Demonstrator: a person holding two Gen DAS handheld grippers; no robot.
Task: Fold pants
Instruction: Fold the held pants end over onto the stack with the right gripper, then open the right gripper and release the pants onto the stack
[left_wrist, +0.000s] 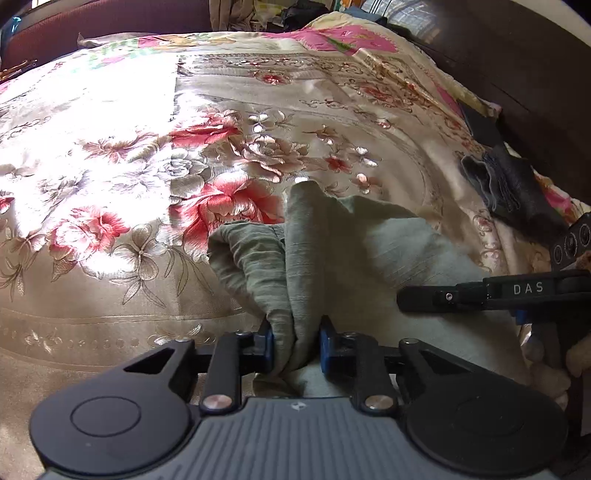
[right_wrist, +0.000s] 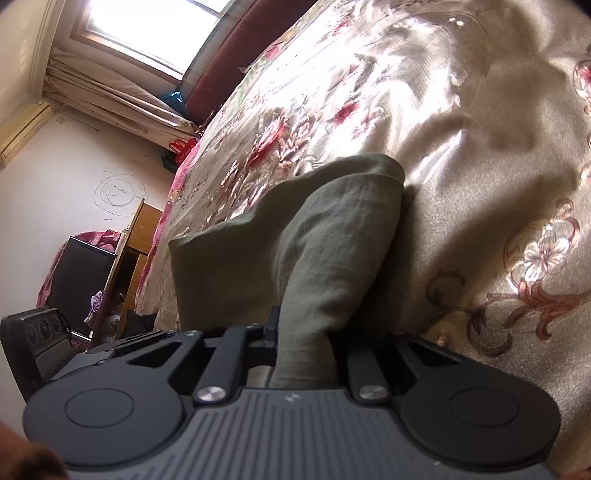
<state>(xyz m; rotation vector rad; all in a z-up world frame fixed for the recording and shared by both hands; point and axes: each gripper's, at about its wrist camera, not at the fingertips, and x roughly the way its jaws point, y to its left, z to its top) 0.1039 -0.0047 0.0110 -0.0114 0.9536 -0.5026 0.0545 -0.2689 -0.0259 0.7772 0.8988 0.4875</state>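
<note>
The olive-green pants (left_wrist: 332, 240) lie bunched on a floral bedspread (left_wrist: 129, 147). In the left wrist view my left gripper (left_wrist: 296, 343) is shut on a gathered fold of the pants, blue pads pressing on both sides. My right gripper (left_wrist: 406, 297) comes in from the right, lying over the pants, a hand behind it. In the right wrist view the right gripper (right_wrist: 304, 343) is shut on a thick fold of the pants (right_wrist: 332, 240), which rises away from the jaws and drapes onto the bedspread (right_wrist: 498, 166). The cloth hides its fingertips.
Dark folded clothing (left_wrist: 513, 184) lies on the bed's right side beside a dark headboard (left_wrist: 535, 74). The bed's left edge drops to a pale floor, with a wooden cabinet (right_wrist: 129, 251), a black box (right_wrist: 81, 277) and a window (right_wrist: 147, 22) beyond.
</note>
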